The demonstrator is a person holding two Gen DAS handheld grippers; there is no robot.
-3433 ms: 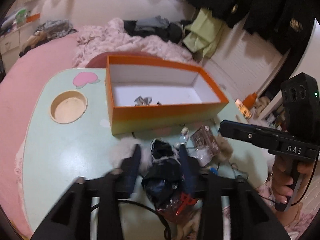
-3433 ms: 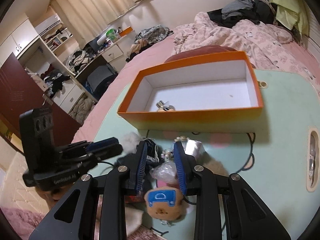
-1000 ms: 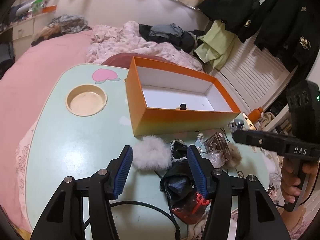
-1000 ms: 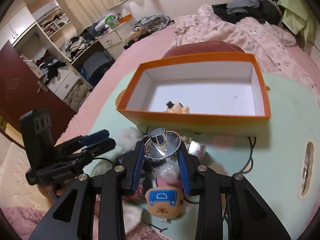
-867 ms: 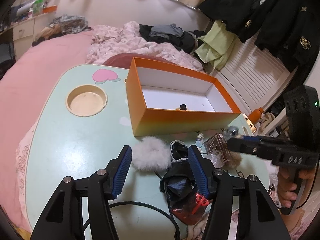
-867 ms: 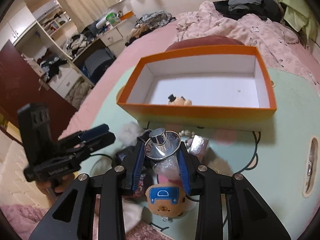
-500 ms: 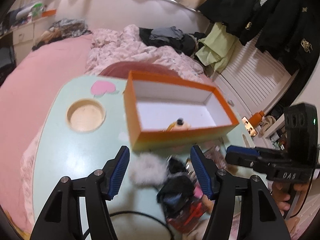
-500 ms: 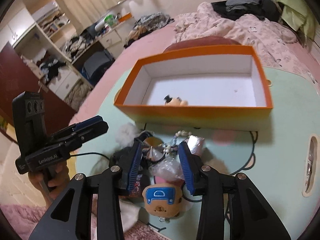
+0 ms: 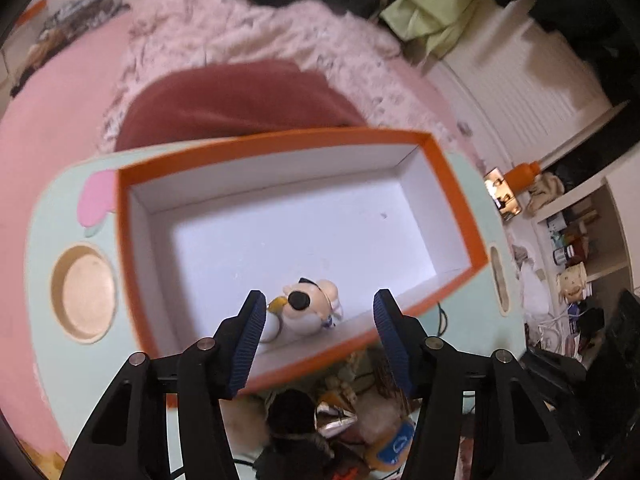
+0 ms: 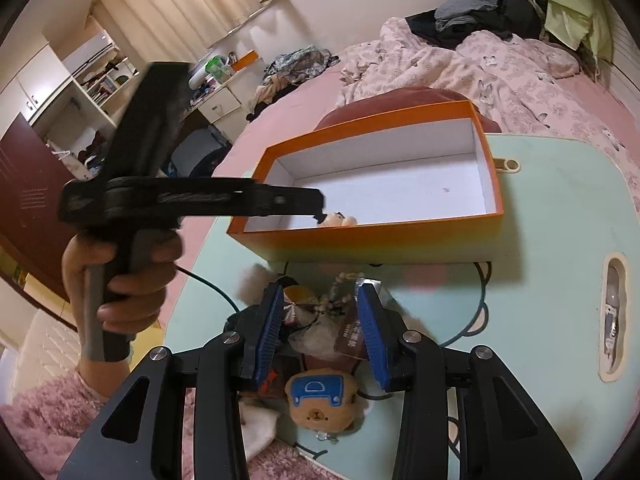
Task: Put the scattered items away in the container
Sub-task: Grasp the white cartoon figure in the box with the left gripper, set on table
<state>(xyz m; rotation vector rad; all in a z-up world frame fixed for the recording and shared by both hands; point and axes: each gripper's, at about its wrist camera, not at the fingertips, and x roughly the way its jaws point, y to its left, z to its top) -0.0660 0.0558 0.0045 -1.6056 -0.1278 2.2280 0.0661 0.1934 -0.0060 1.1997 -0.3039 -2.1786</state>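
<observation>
Left wrist view puts the orange box (image 9: pixel 460 200) right under you, sitting on the pale green table (image 9: pixel 60 360), with one small cream figurine (image 9: pixel 308 312) already lying inside against the near wall. Your left gripper (image 9: pixel 318 336) hangs over that near wall with its jaws spread wide and nothing between them, so it looks to have no load to place. The things left to tidy lie in a heap just in front of the box: a bear charm (image 10: pixel 320 400), a string of beads (image 10: pixel 340 292), a foil packet (image 10: pixel 356 332) and a white fluffy pompom (image 10: pixel 256 280), all touching or overlapping. Your right gripper (image 10: pixel 322 332) sits low over that heap, jaws apart, straddling the beads and packet without pinching either. My advice for the next pick: choose one item, centre it between the blue pads (image 10: pixel 270 332), and close fully before lifting, since the beads will likely drag neighbours along. A black cable (image 10: pixel 208 284) runs through the pile; keep the pads off it. Lift clear of the box wall before moving across.
</observation>
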